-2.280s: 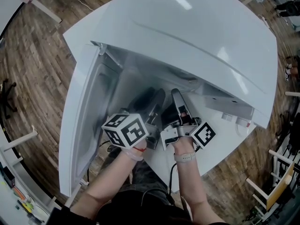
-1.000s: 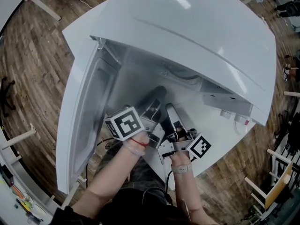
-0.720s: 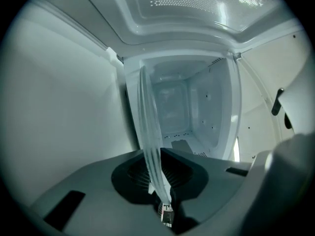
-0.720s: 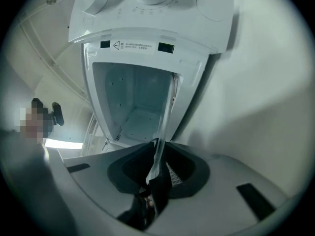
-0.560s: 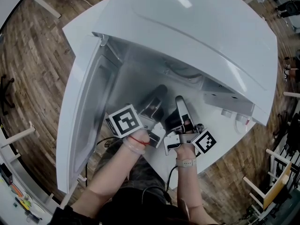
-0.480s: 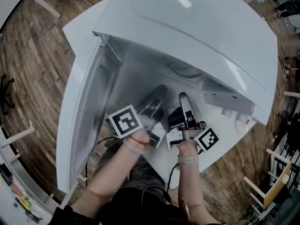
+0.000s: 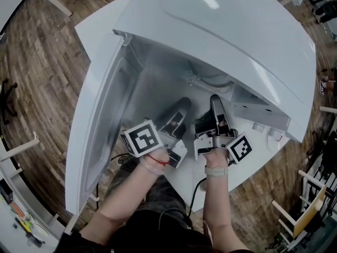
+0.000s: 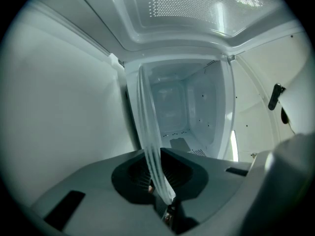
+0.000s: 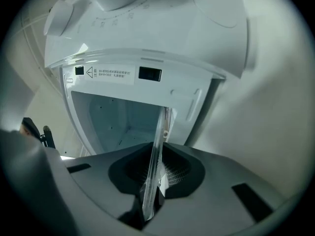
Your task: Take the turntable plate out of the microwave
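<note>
**Fingers [image 8: 88, 200] of both grippers clamped on the glass turntable plate [image 8: 149, 132]**

Left gripper view: the plate appears edge-on as a clear ribbed strip. It rises from the dark recess between the two grey fingers, which press on its rim. The left gripper's [image 7: 179, 112] jaws have just been closing, with that rim between them. Behind the strip lies the microwave's open cavity [image 8: 182, 107], with its perforated door [image 8: 197, 4] along the top of the view.

Right gripper view: the right gripper's [image 7: 217, 107] fingers [image 9: 216, 191] are likewise closed on the plate's rim [image 9: 156, 156]. The rim is again seen edge-on, crossing the cavity mouth below the control panel [image 9: 147, 14].

Head view: both grippers sit side by side at the mouth of the white microwave [image 7: 221, 30], pointing into it. Its door [image 7: 100, 130] is swung open at the left. The marker cubes [image 7: 141, 138] sit just ahead of the person's wrists. The clear plate is hard to make out here, so how far it reaches into the cavity cannot be told. Wooden floor [image 7: 42, 62] surrounds the appliance.
</note>
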